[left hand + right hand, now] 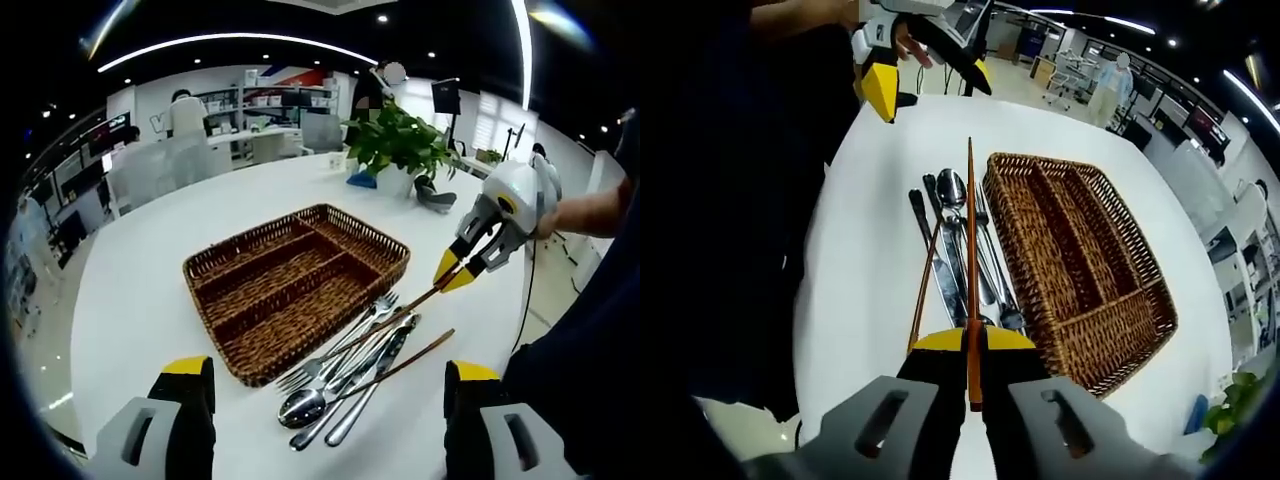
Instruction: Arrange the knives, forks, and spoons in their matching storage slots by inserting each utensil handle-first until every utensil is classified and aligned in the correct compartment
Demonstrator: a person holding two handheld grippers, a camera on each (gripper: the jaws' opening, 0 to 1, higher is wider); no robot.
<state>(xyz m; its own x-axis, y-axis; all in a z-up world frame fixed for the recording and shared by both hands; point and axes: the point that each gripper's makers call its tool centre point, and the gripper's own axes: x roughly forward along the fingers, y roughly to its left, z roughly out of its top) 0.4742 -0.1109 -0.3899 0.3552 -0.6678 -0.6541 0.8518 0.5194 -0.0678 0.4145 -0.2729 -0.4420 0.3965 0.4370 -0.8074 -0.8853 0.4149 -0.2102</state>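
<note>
While the right gripper [974, 345] is clamped on one wooden chopstick [971, 250], the left gripper [330, 385], jaws apart, hovers over cutlery [345, 365] beside the wicker tray [300, 285].

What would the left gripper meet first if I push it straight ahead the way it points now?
Most likely the utensil pile lying just ahead between the jaws of the left gripper, then the near edge of the wicker tray. How high the gripper rides above the table is unclear.
</note>
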